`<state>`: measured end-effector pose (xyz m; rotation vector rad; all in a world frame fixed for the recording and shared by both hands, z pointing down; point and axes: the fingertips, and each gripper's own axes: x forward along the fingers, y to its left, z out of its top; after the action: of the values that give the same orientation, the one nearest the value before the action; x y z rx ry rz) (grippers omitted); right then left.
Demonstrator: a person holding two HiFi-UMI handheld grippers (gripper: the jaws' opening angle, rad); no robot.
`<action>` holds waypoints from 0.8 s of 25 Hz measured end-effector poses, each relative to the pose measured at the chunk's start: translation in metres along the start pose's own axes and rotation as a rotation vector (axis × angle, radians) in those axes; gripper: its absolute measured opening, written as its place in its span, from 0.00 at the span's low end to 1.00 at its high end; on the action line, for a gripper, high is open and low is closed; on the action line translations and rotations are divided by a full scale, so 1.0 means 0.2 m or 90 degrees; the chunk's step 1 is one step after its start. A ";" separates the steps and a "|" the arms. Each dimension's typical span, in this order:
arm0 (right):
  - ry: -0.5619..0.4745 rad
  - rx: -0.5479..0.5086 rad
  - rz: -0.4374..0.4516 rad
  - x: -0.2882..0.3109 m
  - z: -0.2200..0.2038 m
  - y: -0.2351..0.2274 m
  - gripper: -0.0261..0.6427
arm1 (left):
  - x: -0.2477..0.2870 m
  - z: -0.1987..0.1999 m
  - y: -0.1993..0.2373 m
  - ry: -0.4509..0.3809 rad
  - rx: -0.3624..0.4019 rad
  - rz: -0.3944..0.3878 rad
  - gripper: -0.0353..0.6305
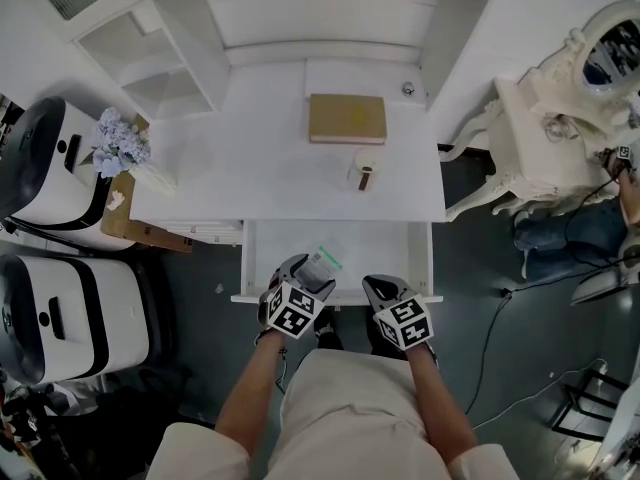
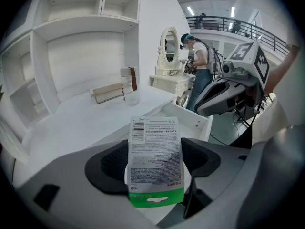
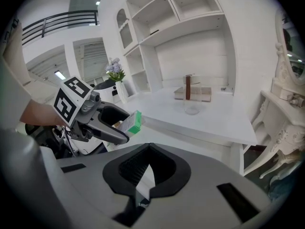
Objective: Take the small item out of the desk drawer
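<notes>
The desk drawer (image 1: 390, 246) stands pulled open below the white desk top (image 1: 250, 168). A small flat packet (image 1: 323, 264), white with a green strip, is lifted over the drawer's front left part. My left gripper (image 1: 305, 268) is shut on it. In the left gripper view the packet (image 2: 155, 161) stands between the dark pads (image 2: 110, 163), its printed side towards the camera. My right gripper (image 1: 380, 286) is shut and holds nothing, at the drawer's front edge. The right gripper view shows its own jaws (image 3: 149, 149) closed and the left gripper carrying the packet (image 3: 130, 122).
On the desk lie a tan book (image 1: 347, 118) and a glass (image 1: 365, 173) with a brown object in it. A flower vase (image 1: 123, 145) stands at the desk's left end. An ornate white dressing table (image 1: 545, 128) is at the right, white-and-black machines (image 1: 50, 158) at the left.
</notes>
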<state>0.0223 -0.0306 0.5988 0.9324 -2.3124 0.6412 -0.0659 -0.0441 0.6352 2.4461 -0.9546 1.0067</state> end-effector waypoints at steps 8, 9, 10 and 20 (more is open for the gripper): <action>0.013 -0.004 0.011 -0.01 -0.02 -0.02 0.08 | 0.00 -0.01 0.00 -0.003 -0.008 0.006 0.59; 0.013 -0.003 0.013 -0.01 -0.02 -0.02 0.08 | 0.00 -0.01 0.00 -0.003 -0.008 0.006 0.59; 0.012 -0.001 0.015 -0.01 -0.02 -0.01 0.08 | 0.00 -0.01 -0.01 -0.004 -0.008 0.006 0.59; 0.011 0.013 0.019 -0.01 -0.04 -0.02 0.08 | 0.01 -0.01 -0.02 -0.001 0.000 0.003 0.59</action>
<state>0.0282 -0.0283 0.6042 0.8992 -2.3125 0.6841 -0.0636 -0.0418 0.6370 2.4459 -0.9616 1.0062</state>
